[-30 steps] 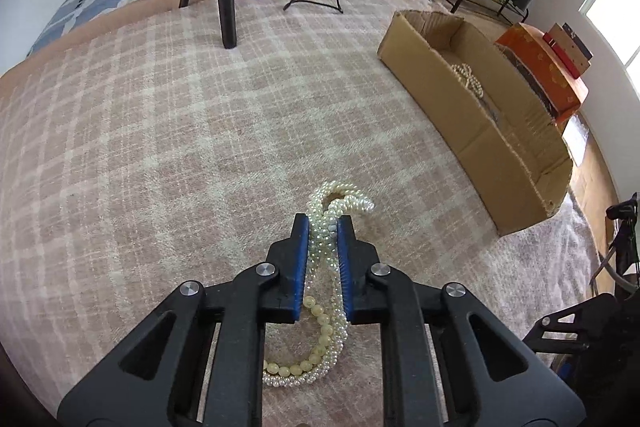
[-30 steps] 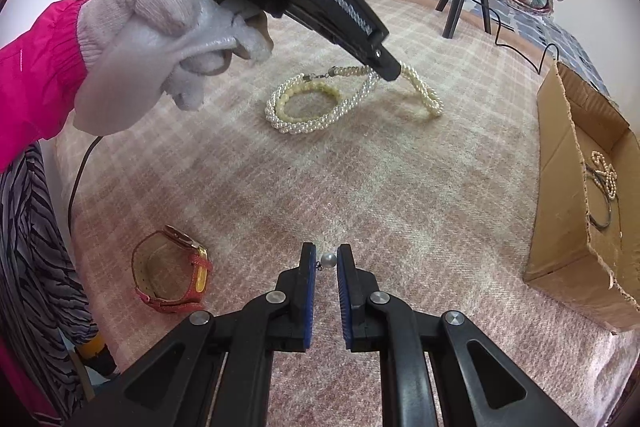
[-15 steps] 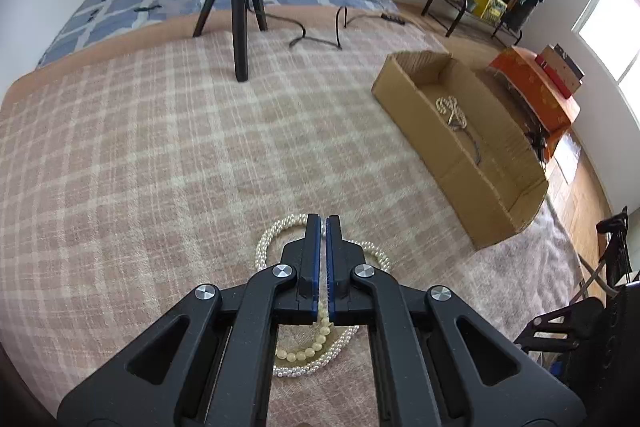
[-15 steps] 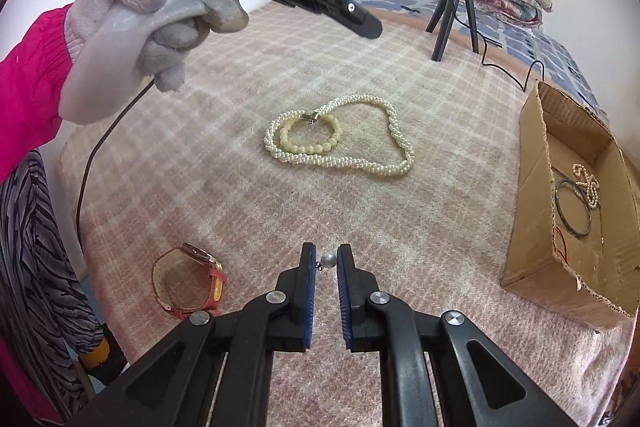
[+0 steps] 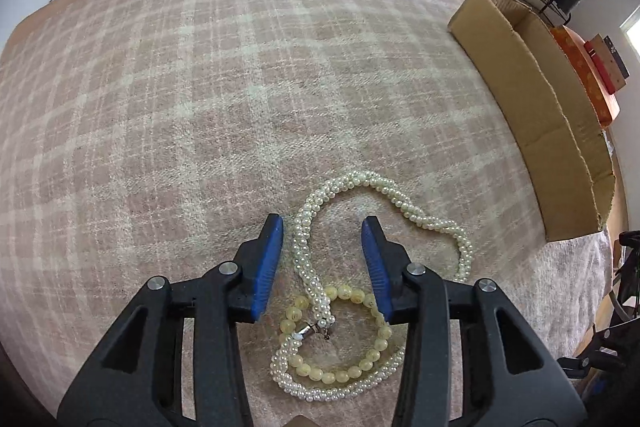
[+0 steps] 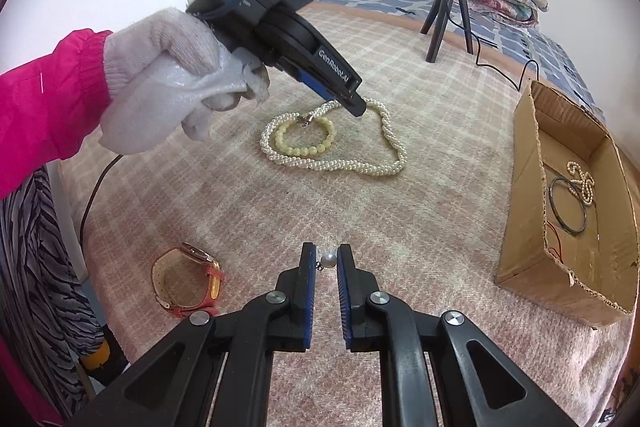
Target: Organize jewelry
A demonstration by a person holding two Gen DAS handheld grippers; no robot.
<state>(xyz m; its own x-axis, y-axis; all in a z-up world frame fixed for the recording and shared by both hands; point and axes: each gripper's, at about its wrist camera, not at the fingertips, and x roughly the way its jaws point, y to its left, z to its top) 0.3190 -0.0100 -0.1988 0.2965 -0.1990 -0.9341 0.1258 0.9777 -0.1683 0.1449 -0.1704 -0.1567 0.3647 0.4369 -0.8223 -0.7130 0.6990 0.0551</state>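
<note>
pearl necklace (image 5: 384, 211) lies between left jaws, spread apart; right jaws pinch pearl earring (image 6: 329, 260).

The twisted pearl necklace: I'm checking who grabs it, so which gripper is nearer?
Left. The left gripper is open astride the twisted pearl necklace; the right gripper sits well short of it, around a small pearl earring.

Left gripper (image 5: 322, 227) agape, right gripper (image 6: 324, 259) narrowed
</note>
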